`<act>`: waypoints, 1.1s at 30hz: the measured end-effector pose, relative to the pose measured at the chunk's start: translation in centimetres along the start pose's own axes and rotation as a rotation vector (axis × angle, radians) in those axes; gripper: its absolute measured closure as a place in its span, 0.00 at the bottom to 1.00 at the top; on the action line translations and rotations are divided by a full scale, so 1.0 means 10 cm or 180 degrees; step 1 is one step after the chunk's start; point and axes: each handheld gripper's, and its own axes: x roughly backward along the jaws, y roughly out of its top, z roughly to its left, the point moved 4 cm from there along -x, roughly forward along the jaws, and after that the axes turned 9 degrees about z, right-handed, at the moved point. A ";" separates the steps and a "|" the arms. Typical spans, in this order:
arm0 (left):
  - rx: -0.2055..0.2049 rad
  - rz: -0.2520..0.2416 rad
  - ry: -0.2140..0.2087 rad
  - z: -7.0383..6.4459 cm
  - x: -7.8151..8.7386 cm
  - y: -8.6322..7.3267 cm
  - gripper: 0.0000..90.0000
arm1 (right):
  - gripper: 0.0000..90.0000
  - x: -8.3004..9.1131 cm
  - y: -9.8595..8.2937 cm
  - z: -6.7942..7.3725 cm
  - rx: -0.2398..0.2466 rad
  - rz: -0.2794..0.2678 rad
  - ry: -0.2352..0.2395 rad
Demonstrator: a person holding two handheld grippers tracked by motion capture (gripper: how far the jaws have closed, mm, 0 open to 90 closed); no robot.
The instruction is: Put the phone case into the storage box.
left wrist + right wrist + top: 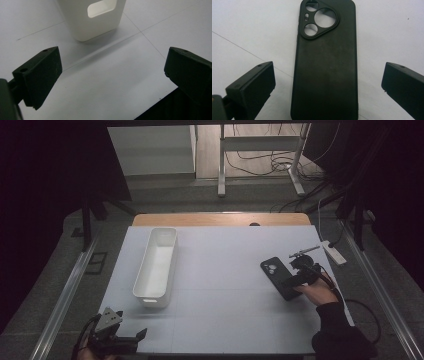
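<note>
I'm holding my right claw (328, 82) wide open over the black phone case (325, 67) — probably not touching; left claw (111, 72) gaping open too.

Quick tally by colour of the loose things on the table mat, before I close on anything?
Black: 1, the phone case, lying flat between the open jaws of the right gripper.
White: 1, the bin, standing at the left of the mat.
Total: 2.
</note>
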 end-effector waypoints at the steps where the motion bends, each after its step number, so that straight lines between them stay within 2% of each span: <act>1: 0.0001 -0.0001 -0.0001 0.00 0.00 0.00 0.02 | 0.00 0.00 0.00 0.00 0.0004 0.0004 0.0005; 6: 0.0000 0.0001 -0.0002 0.00 0.00 0.00 0.02 | 0.00 -0.04 0.00 0.00 0.0012 -0.0009 -0.0010; 14: -0.0002 0.0004 -0.0003 0.00 0.00 0.00 0.02 | 0.00 -0.16 -0.03 0.01 -0.0003 0.0037 0.0063; 27: 0.0005 0.0003 -0.0009 0.00 0.00 0.00 0.02 | 0.00 -0.39 -0.08 0.03 0.0102 0.0202 0.0071; 33: 0.0030 -0.0015 -0.0018 0.01 0.01 0.00 0.02 | 0.00 -0.42 -0.10 0.04 0.0170 0.0205 -0.0017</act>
